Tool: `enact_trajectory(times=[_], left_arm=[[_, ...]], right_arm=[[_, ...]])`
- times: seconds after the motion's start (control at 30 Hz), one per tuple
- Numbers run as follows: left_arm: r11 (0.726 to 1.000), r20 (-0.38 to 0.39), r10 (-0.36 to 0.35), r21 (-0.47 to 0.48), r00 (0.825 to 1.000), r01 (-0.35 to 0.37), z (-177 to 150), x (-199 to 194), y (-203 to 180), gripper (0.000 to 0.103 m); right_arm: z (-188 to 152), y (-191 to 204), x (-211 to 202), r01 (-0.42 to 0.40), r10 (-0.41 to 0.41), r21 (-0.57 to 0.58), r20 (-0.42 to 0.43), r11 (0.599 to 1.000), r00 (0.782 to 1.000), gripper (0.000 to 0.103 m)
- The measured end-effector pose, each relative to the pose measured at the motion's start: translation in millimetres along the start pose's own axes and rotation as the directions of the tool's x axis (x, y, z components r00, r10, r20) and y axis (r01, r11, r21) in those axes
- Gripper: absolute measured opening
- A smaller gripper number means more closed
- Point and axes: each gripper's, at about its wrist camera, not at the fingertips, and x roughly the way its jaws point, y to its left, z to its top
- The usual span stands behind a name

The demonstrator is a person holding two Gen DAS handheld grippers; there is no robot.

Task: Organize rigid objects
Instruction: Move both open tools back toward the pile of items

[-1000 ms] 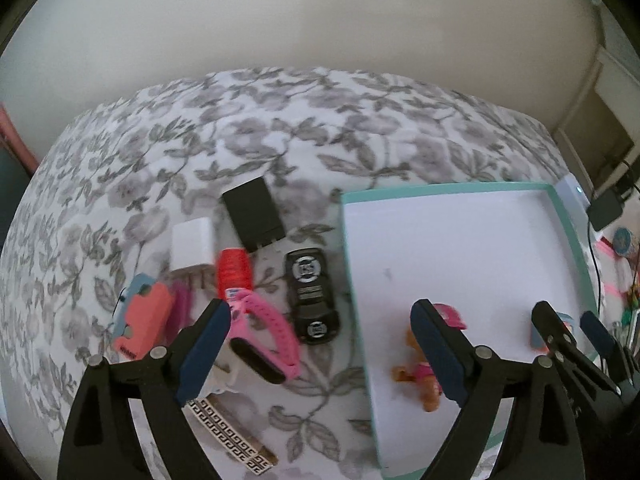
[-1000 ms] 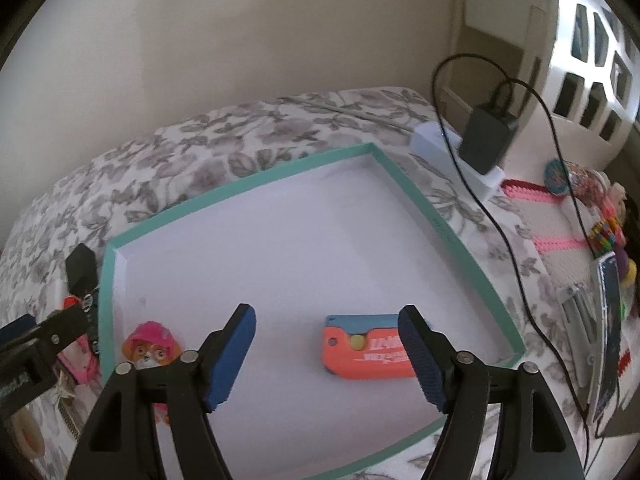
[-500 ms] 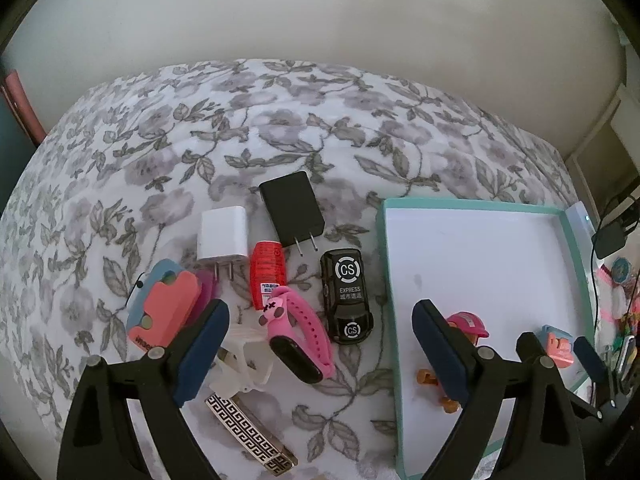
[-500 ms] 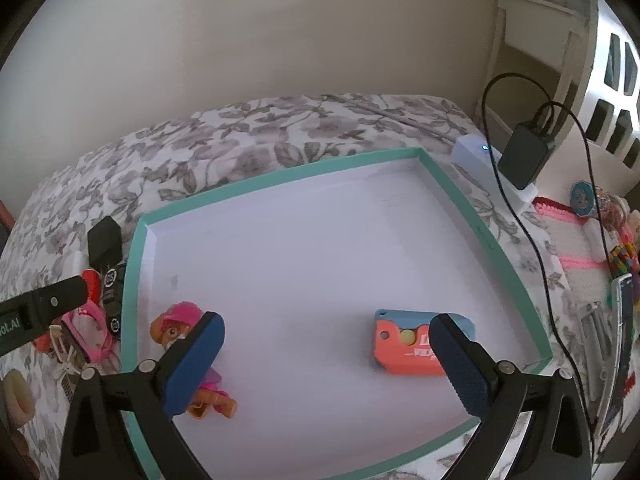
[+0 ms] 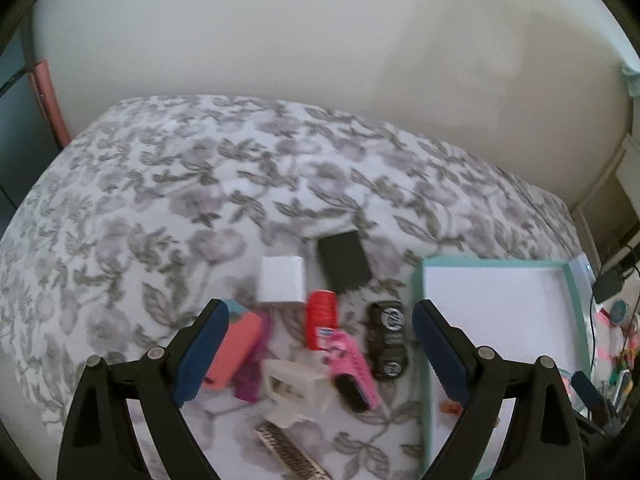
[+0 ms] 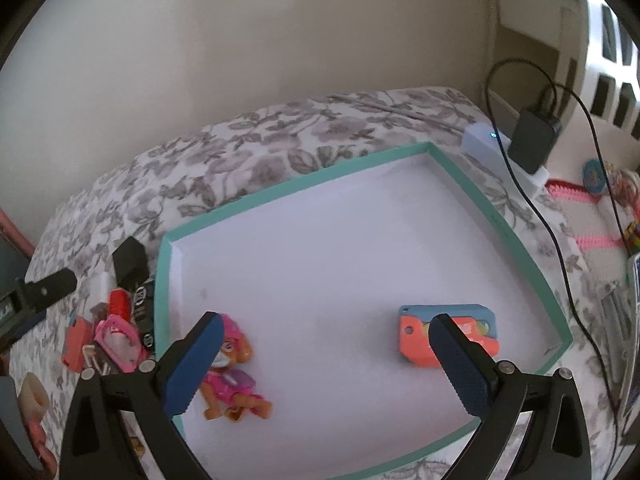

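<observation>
A teal-rimmed white tray [image 6: 460, 172] lies on the floral bedspread. In it lie a pink-and-orange toy pup [image 6: 234, 376] and an orange-and-blue case [image 6: 416, 332]. My right gripper [image 6: 324, 364] is open and empty above the tray's near side. My left gripper [image 5: 320, 348] is open and empty above a cluster left of the tray [image 5: 496, 266]: white charger [image 5: 281, 285], black charger [image 5: 343, 267], red tube [image 5: 320, 318], black toy car [image 5: 387, 340], pink watch band [image 5: 352, 368], orange case [image 5: 236, 350], white clip [image 5: 296, 388].
A patterned strip [image 5: 292, 454] lies at the near edge of the cluster. Right of the tray are a white power strip [image 6: 488, 148] with a black adapter [image 6: 534, 142] and cable, plus small colourful clutter. A wall runs behind the bed.
Both grippers have pulled back and risen. The left view has swung left over the cluster. The right gripper's jaws have spread wider, leaving the orange-and-blue case lying in the tray.
</observation>
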Motion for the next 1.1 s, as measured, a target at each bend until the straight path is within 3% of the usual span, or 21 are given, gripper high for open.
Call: enact_trajectory(times=[0.17,0.3,0.5,0.63,0.97,1.1], left_arm=[[0.996,0.034,0.002,-0.089,0.999,0.001,5.0,-19.2,36.3,0.093],[0.991,0.036,0.068,-0.12,0.997,-0.064,2.5,-32.7,61.9,0.093],[0.977,-0.091,0.166,-0.117,0.982,-0.176,-15.6,-23.4,89.0,0.093],[0.973,-0.166,0.178,-0.117,0.97,-0.198,-30.6,-13.6,101.1,0.093],[0.983,-0.317,0.123,-0.095,0.94,-0.16,-55.0,19.5,92.1,0.093],[0.986,-0.35,0.107,-0.085,0.931,-0.145,-60.1,28.5,86.3,0.093]], right_arm=[[1.2,32.9,-17.6,-0.069,0.07,-0.08,0.016,0.994,0.997,0.103],[-4.6,67.2,-29.4,-0.126,0.131,-0.151,0.026,0.981,0.991,0.103],[-21.4,115.9,-30.0,-0.202,0.2,-0.238,-0.031,0.95,0.979,0.103],[-37.4,138.2,-20.7,-0.247,0.229,-0.279,-0.097,0.928,0.969,0.103],[-51.5,135.1,10.7,-0.233,0.179,-0.246,-0.224,0.941,0.958,0.103],[-50.5,128.7,13.5,-0.209,0.154,-0.228,-0.239,0.951,0.959,0.103]])
